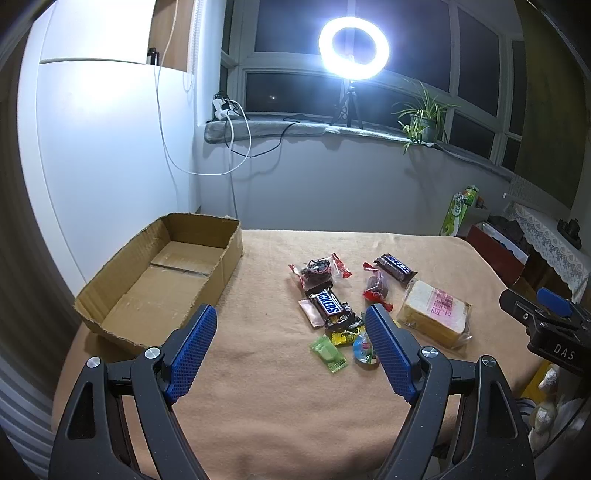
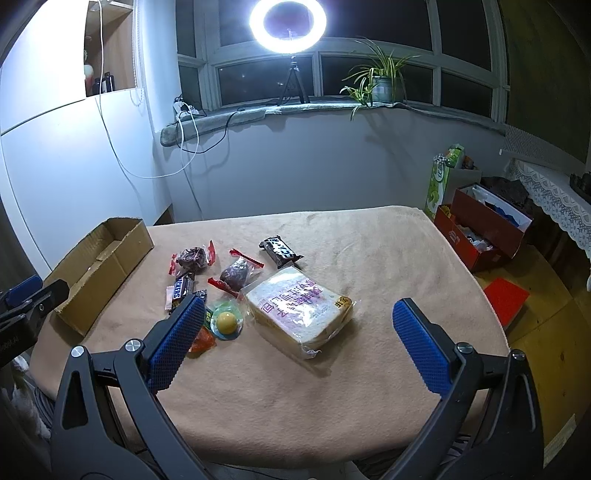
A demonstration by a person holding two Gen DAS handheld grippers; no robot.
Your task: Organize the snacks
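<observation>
Your left gripper (image 1: 291, 321) and right gripper (image 2: 299, 314) both hover with fingers apart above two Snickers bars (image 1: 327, 302), one bagged bread loaf (image 2: 299, 310) and one empty cardboard box (image 1: 162, 280).

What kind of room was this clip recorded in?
Most likely a room in a home at night: a cloth-covered table, a windowsill with a potted plant against dark windows, and a ring light for filming.
</observation>
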